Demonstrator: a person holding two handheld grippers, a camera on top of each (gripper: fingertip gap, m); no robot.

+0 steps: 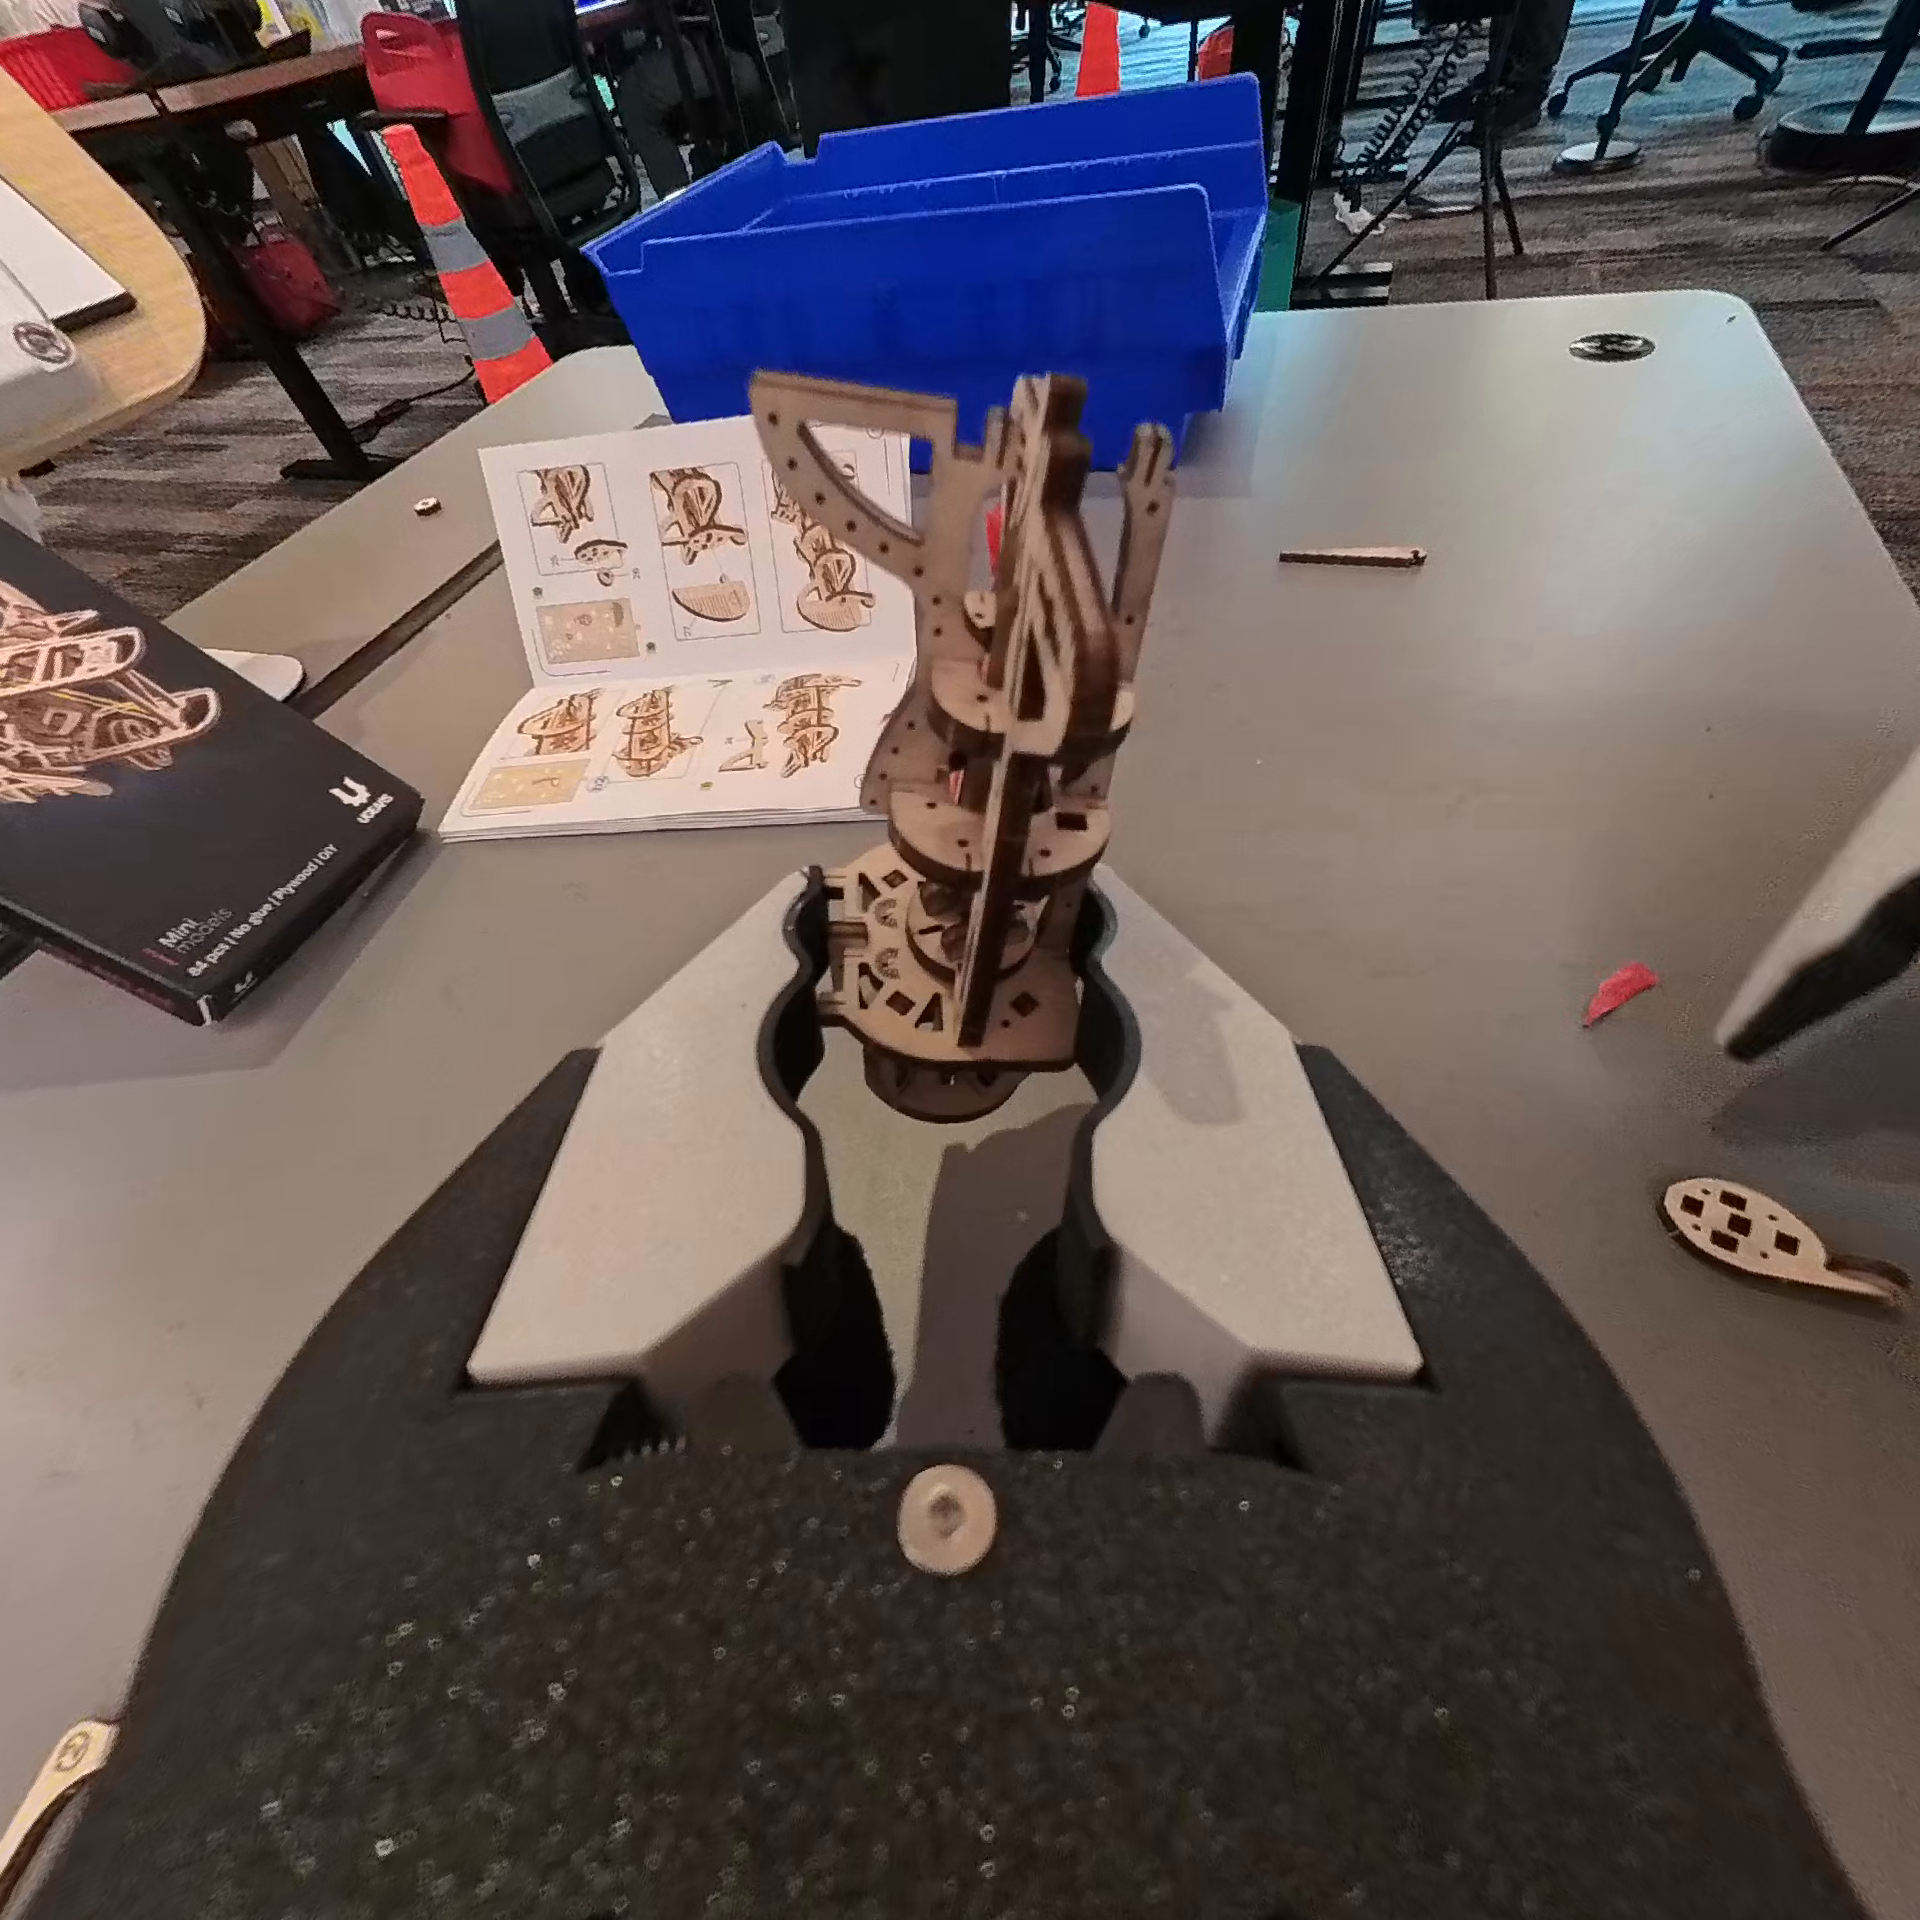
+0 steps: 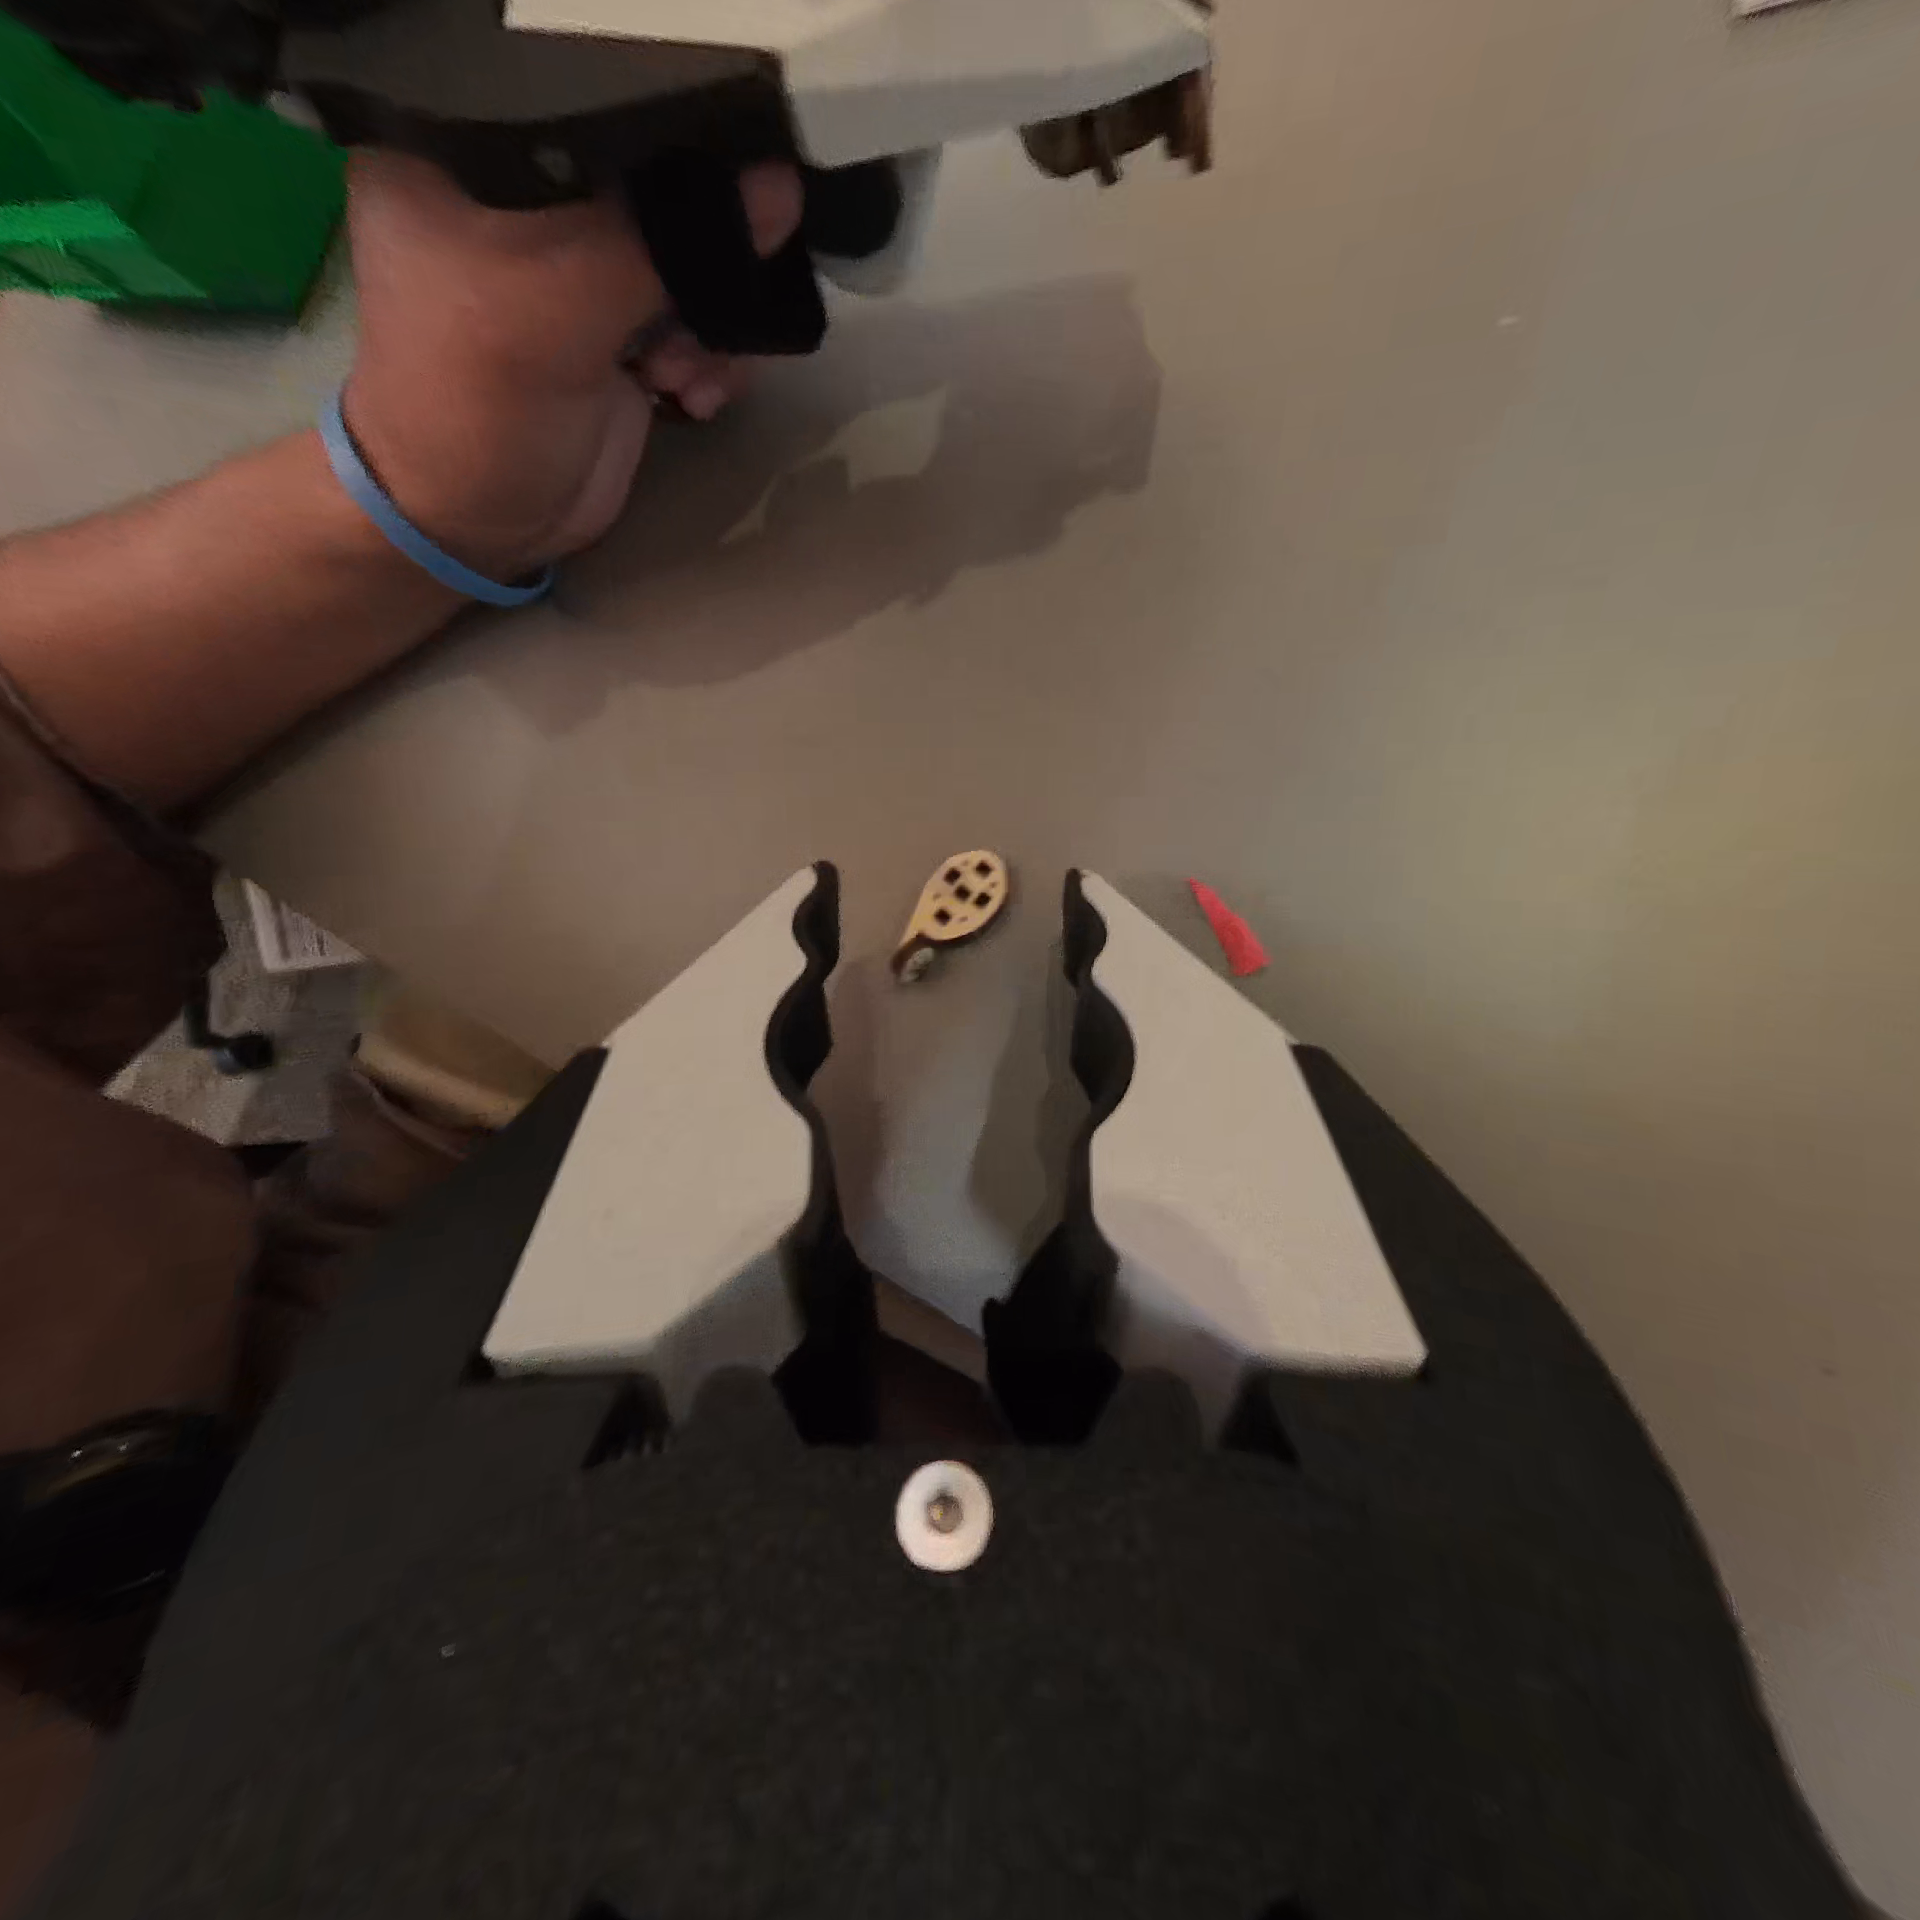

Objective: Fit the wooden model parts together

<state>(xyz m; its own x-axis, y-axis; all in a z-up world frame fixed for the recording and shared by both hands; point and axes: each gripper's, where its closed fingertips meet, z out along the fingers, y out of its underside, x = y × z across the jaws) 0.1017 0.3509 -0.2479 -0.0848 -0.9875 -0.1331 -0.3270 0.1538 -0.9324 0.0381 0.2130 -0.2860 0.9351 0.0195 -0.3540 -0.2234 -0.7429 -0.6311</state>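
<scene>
The only print of any size is on the black box point(image 1: 177, 790) at the left edge of the table point(image 1: 1455, 727): a white logo with a brand word near its far corner, and lines of white lettering with a number along its near side. The open instruction booklet point(image 1: 665, 644) towards the far edge carries only tiny marks beside its drawings, too small to read. In the right wrist view, a white label point(image 2: 286, 935) on a grey object at the left is blurred.
</scene>
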